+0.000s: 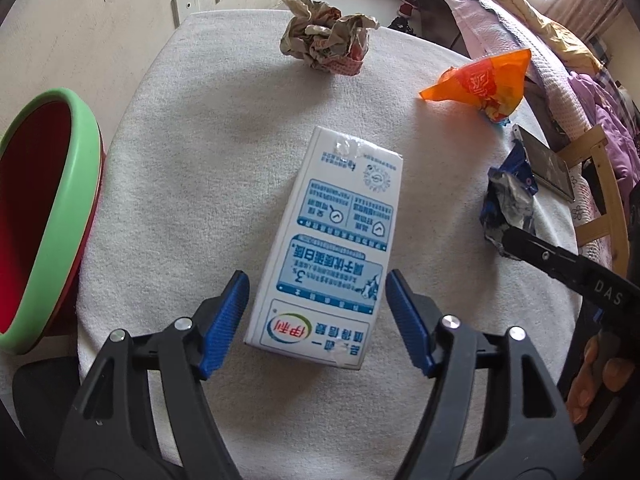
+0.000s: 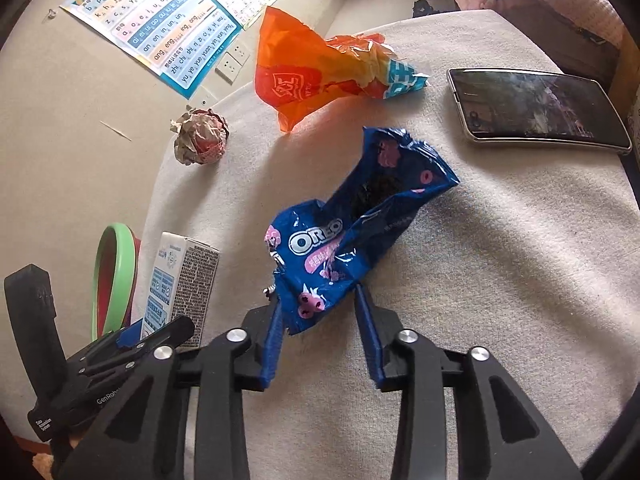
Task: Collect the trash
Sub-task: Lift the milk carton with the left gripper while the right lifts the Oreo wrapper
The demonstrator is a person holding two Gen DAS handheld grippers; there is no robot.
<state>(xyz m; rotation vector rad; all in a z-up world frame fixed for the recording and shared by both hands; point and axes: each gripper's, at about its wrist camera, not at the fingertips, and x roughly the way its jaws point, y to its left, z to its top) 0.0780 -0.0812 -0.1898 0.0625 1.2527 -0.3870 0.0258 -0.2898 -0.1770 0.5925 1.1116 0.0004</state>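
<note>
A white and blue milk carton (image 1: 332, 248) lies flat on the towel-covered table (image 1: 200, 184). My left gripper (image 1: 316, 300) is open, its blue fingers on either side of the carton's near end. My right gripper (image 2: 318, 304) has its jaws partly closed around the near end of a blue Oreo wrapper (image 2: 352, 224); the wrapper also shows in the left wrist view (image 1: 508, 208). A crumpled paper ball (image 1: 324, 36) and an orange snack bag (image 1: 480, 80) lie farther back. The carton also shows in the right wrist view (image 2: 180, 276).
A bin with a green rim and red inside (image 1: 44, 216) stands off the table's left edge. A phone (image 2: 536, 108) lies at the table's right side. A wall with sockets and a poster (image 2: 168, 28) is behind, and a bed (image 1: 540, 28) is to the right.
</note>
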